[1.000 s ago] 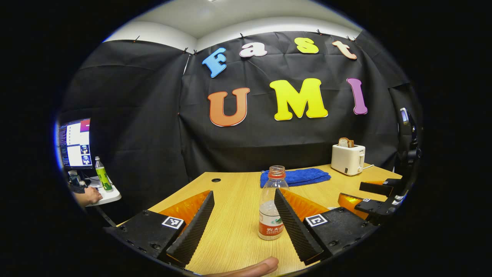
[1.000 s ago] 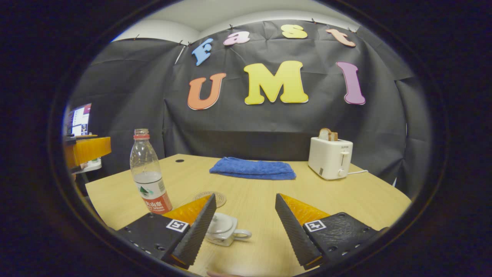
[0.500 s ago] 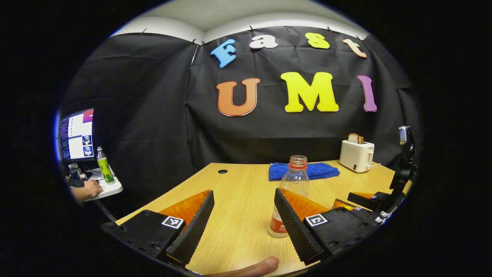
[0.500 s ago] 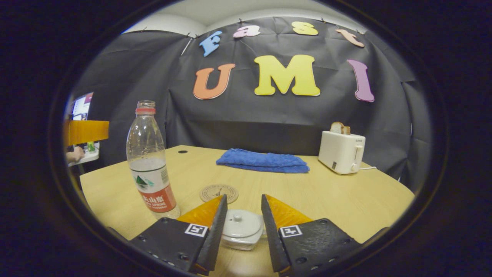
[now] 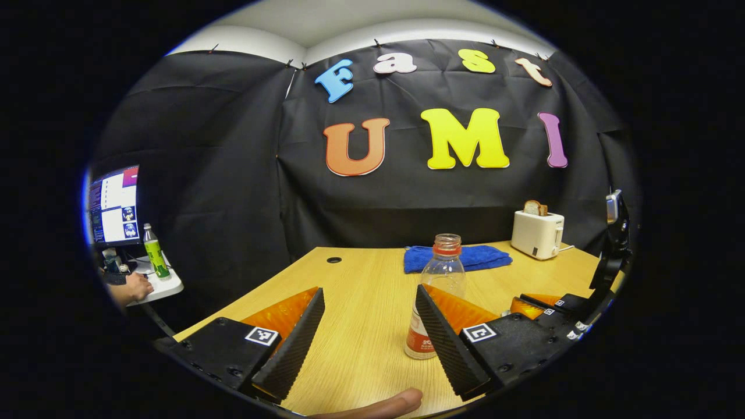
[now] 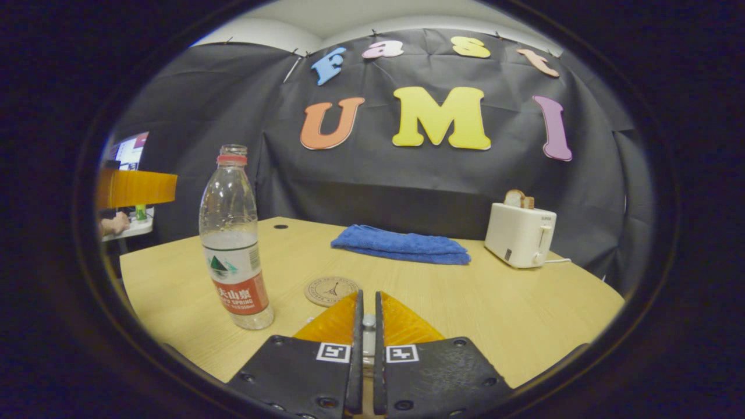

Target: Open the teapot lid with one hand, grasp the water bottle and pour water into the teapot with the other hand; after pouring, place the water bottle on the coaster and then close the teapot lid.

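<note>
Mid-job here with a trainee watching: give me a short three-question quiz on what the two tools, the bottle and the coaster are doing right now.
1. True or false: the right tool has its fingers closed on the teapot lid knob.
2. The water bottle is: A) lying on the table, B) standing upright without a cap, C) standing on the coaster.
3. Fill in: the left tool is ____, with the bottle beside one finger, not gripped.

Key: 1 true. 2 B; the coaster lies bare beside it. 3 open.
</note>
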A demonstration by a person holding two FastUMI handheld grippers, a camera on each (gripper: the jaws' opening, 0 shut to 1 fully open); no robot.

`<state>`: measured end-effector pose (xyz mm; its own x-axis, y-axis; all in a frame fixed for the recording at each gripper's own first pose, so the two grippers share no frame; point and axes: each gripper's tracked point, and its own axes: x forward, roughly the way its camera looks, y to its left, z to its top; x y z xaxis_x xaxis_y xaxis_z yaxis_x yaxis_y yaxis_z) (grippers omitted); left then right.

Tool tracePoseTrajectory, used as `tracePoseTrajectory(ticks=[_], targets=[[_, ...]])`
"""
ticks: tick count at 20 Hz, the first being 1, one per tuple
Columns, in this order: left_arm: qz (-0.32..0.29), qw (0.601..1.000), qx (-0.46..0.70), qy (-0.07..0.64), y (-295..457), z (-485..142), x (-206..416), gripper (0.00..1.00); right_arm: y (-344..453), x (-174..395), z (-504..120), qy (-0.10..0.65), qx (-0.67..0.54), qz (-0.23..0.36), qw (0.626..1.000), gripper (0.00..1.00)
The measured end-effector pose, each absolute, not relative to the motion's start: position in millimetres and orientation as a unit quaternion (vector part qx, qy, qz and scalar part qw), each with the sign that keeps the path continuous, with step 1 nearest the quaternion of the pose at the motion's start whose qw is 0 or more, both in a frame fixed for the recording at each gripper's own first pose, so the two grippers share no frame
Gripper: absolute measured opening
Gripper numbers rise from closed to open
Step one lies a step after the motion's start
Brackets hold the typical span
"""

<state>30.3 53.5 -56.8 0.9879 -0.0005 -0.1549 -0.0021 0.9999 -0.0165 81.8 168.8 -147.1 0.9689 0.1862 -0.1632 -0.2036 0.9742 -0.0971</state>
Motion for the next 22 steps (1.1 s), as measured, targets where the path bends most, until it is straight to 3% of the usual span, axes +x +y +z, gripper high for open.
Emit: tracePoseTrajectory(ticks=[3,17,22], targets=[[-0.019,0.997,-0.028,0.073,48,-57,32,0.99,164,83,-149,0.084,-0.042,0.108,0.990,0.02],[-0.057,0.996,-0.037,0.063,25,-72,25,0.99,162,73,-102,0.054,-0.018,0.127,0.990,0.02],[-0.077,0.994,-0.030,0.071,10,-89,21,0.99,134,55,-69,0.022,-0.021,0.092,0.995,0.01]])
